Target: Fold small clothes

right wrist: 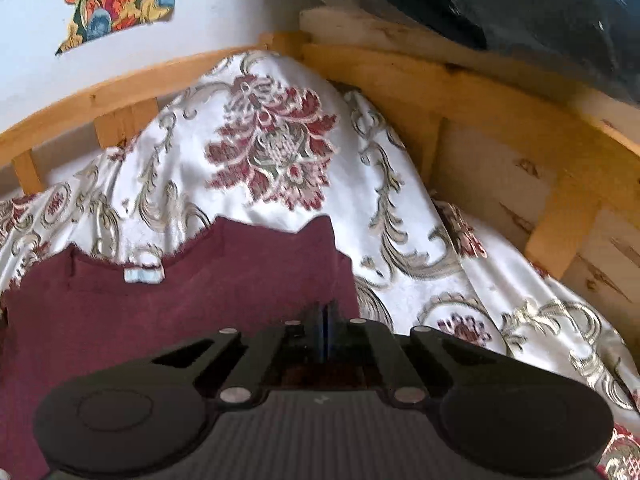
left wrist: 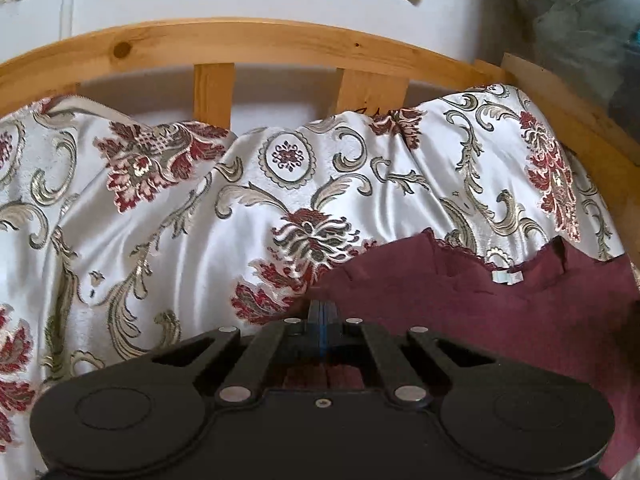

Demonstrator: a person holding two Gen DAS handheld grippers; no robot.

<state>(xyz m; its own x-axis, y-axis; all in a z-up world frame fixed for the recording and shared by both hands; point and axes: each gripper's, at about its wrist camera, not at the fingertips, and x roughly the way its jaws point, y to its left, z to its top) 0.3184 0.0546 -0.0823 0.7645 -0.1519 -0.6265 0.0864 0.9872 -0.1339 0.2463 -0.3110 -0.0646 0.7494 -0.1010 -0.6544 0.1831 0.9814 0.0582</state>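
**A:** Where the maroon garment (left wrist: 500,312) lies on the floral bedspread (left wrist: 180,216), which part does the left gripper (left wrist: 323,312) have?

**B:** Its left edge. The two fingers are pressed together with the dark red cloth pinched between them, just where the fabric meets the bedspread. The rest of the garment spreads away to the right, with lace trim along its upper edge and a small white label (left wrist: 507,277) near the neckline.

**A:** And the right gripper (right wrist: 325,316)?

**B:** The same stance: fingers drawn close together over the garment (right wrist: 180,304), near its right edge. Cloth shows beneath and around the tips, so it appears to be pinching the fabric too. That view is a little blurred. The label (right wrist: 143,275) sits to the left there, at the dip of the neckline.

**A:** So the garment is between the two tools?

**B:** Yes, stretched flat-ish across the bedspread (right wrist: 420,240), each gripper at one side. Its upper edge points toward the wooden bed frame (left wrist: 224,42).

**A:** What else is around?

**B:** The bedspread is pale satin with dark red flowers and grey-gold scrolls, rumpled into folds and bunched up against the frame's slats. Behind the frame (right wrist: 460,92) is a pale wall with a colourful torn-edged picture (right wrist: 116,4) stuck on it. A dark blue-grey bundle (right wrist: 540,20) rests on the frame's corner at the right.
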